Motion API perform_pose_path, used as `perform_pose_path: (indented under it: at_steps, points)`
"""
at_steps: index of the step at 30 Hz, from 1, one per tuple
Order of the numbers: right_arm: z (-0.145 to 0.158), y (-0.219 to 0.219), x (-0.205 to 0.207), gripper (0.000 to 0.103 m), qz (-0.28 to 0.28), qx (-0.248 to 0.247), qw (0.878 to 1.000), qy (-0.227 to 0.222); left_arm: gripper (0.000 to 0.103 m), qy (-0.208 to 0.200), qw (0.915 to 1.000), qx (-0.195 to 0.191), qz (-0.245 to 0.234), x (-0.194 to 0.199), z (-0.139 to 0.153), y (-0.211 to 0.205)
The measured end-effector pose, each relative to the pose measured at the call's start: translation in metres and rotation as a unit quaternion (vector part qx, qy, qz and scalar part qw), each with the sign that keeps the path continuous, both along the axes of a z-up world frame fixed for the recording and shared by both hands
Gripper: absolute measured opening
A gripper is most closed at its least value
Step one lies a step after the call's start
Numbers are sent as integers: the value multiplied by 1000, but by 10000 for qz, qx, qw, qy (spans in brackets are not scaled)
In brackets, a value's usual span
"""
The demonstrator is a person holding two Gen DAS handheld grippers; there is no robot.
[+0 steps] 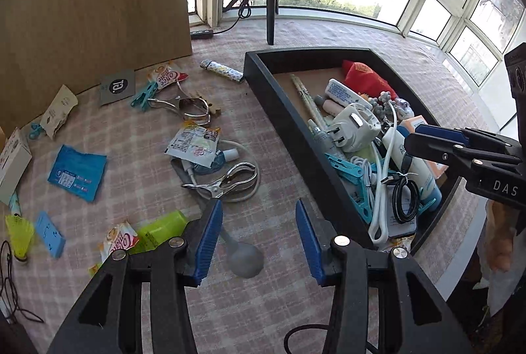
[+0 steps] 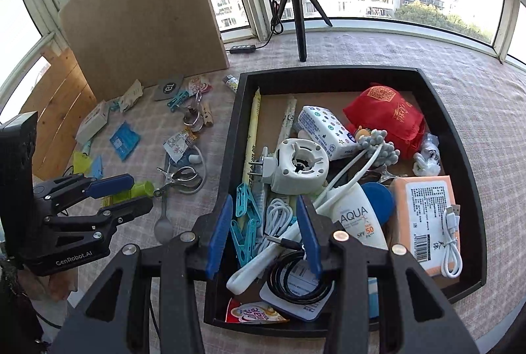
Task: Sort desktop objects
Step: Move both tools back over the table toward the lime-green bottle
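A black tray [image 1: 279, 110] [image 2: 230, 137] holds a white plug adapter [image 2: 297, 170], a sunscreen tube [image 2: 360, 219], cables, teal clips [image 2: 245, 222] and a red pouch [image 2: 391, 117]. On the checked cloth to its left lie a grey spoon [image 1: 245, 258], a metal clamp [image 1: 227, 179], sachets and a green bottle [image 1: 162, 229]. My left gripper [image 1: 258, 242] is open and empty above the spoon, also seen in the right wrist view [image 2: 128, 196]. My right gripper [image 2: 264, 235] is open and empty over the tray's near left part, also in the left wrist view [image 1: 424, 140].
A tripod with a ring light [image 2: 297, 9] stands behind the tray. A cardboard panel [image 1: 98, 2] stands at the back left. A blue packet [image 1: 77, 171], a white box [image 1: 11, 163], a yellow shuttlecock [image 1: 19, 237] and a lighter [image 1: 222, 69] lie around on the cloth.
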State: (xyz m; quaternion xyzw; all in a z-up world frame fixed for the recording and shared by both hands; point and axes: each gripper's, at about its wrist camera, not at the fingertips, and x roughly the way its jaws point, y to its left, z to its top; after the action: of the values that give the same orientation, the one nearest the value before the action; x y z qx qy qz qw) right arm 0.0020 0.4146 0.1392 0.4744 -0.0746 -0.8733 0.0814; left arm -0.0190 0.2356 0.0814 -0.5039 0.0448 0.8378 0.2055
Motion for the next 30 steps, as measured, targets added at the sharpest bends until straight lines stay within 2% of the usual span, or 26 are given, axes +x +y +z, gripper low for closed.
perform_pose_path:
  at_steps: [6, 11, 16, 22, 26, 30]
  points:
    - [-8, -45, -14, 40, 482, -27, 9988, -110, 44, -179, 9982, -127, 563, -1, -14, -63]
    - [-22, -78, -31, 40, 798, 17, 9964, -273, 44, -297, 9968, -183, 722, 5, -25, -90]
    - [-36, -97, -45, 40, 861, -35, 9950, -511, 44, -306, 9969, -219, 693, 14, -35, -106]
    - [-45, -118, -51, 40, 1106, 27, 9915, -690, 44, -596, 9960, -267, 616, 19, -57, -122]
    - [-57, -126, -55, 40, 1093, 36, 9898, -908, 44, -704, 9965, -246, 385, 18, -67, -117]
    - [-67, -124, -63, 40, 929, -193, 9886, -1168, 44, -717, 9972, -155, 143, 9, -73, -104]
